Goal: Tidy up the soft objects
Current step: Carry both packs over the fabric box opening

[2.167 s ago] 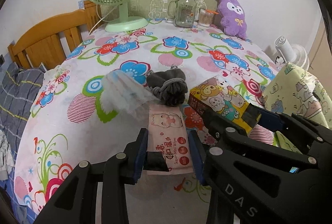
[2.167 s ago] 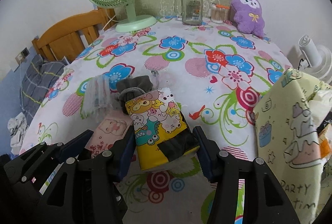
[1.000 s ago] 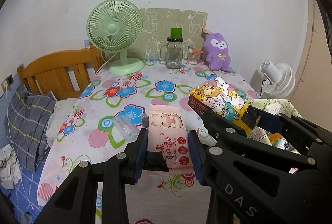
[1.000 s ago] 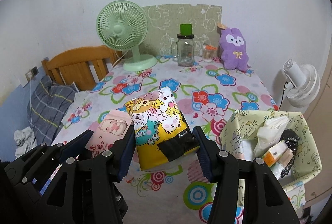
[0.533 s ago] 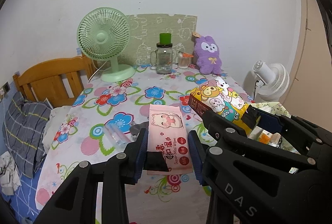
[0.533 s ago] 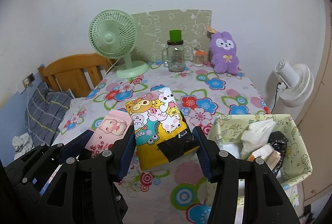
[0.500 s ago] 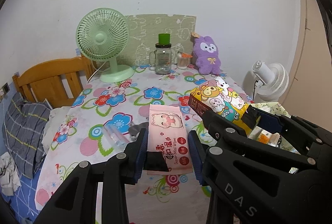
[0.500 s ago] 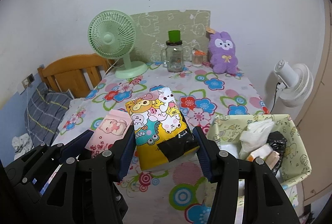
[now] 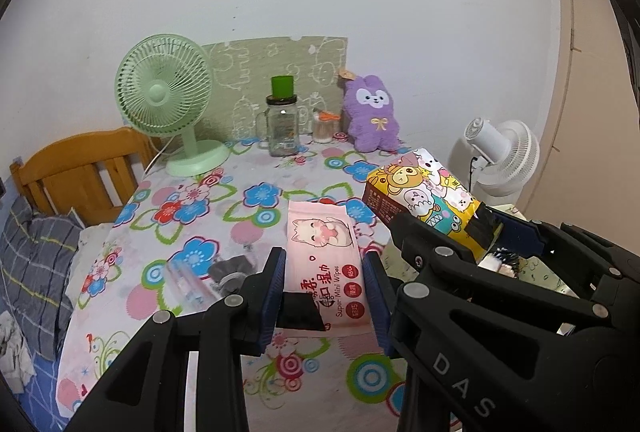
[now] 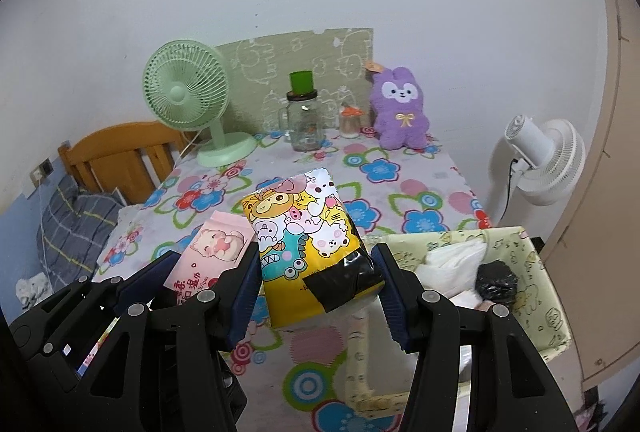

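My left gripper (image 9: 325,274) is shut on a pink wet-wipes pack (image 9: 325,256) printed with a cat, held up above the table's near edge. Beside it on the right, my right gripper (image 10: 316,272) is shut on a yellow cartoon-animal tissue pack (image 10: 306,236); that yellow pack (image 9: 424,198) also shows at the right of the left wrist view. The pink pack (image 10: 208,256) shows at the left of the right wrist view. A grey drawstring pouch (image 9: 230,268) and a clear plastic bag (image 9: 188,274) lie on the floral tablecloth (image 9: 192,216). A purple plush rabbit (image 10: 400,108) sits at the back.
A pale yellow fabric basket (image 10: 520,256) with white and black items stands at the table's right side. At the back stand a green desk fan (image 10: 188,100), a glass jar (image 10: 304,124) with a green lid and a small container (image 10: 350,122). A white fan (image 10: 548,160) is right, a wooden chair (image 10: 116,156) left.
Both grippers have drawn back and risen with their packs still held; the table looks smaller and farther, and the yellow basket has come fully into the right wrist view.
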`<state>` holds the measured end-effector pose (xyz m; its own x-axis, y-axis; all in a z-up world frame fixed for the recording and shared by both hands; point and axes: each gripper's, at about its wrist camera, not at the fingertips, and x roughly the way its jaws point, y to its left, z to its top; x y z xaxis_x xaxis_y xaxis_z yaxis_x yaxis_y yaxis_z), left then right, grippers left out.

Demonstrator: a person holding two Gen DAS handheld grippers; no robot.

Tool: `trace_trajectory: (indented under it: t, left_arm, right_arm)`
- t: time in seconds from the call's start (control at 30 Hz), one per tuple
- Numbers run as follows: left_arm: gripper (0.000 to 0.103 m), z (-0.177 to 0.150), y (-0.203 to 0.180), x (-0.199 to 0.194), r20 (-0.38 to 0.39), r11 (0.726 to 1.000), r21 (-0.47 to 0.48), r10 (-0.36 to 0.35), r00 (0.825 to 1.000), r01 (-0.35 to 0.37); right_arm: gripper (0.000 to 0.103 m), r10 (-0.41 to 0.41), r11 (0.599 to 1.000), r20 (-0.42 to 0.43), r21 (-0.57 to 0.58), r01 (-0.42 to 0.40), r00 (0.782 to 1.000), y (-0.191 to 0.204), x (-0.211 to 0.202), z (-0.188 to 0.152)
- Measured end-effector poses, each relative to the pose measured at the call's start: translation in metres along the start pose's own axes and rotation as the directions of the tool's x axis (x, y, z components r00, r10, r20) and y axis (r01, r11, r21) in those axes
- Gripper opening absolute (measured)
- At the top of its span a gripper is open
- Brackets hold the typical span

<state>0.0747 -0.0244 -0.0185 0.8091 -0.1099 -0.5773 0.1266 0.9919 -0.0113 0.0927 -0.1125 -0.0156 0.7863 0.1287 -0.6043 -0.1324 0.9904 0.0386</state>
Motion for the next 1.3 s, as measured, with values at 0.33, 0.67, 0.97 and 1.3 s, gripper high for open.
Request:
trace_trajectory:
  t: [0.33, 0.67, 0.97, 1.3]
  left_arm:
    - [0.04, 0.007, -0.026, 0.005, 0.008, 0.999, 0.028, -0.033, 0.999, 0.032]
    - [0.04, 0.011, -0.052, 0.012, 0.011, 0.996, 0.05, -0.08, 0.997, 0.079]
    - [0.04, 0.014, -0.081, 0.021, 0.002, 0.988, 0.081, -0.129, 0.992, 0.129]
    - [0.04, 0.014, -0.106, 0.033, -0.024, 0.978, 0.11, -0.178, 0.984, 0.179]
  right_arm:
    - [0.058, -0.034, 0.999, 0.015, 0.026, 0.034, 0.999, -0.028, -0.005, 0.002]
    - [0.058, -0.078, 0.996, 0.022, 0.055, 0.077, 0.997, -0.058, -0.009, 0.002]
    - [0.058, -0.125, 0.989, 0.019, 0.085, 0.123, 0.992, -0.086, -0.012, 0.001]
    - [0.058, -0.174, 0.978, 0.001, 0.113, 0.173, 0.985, -0.114, -0.01, -0.004]
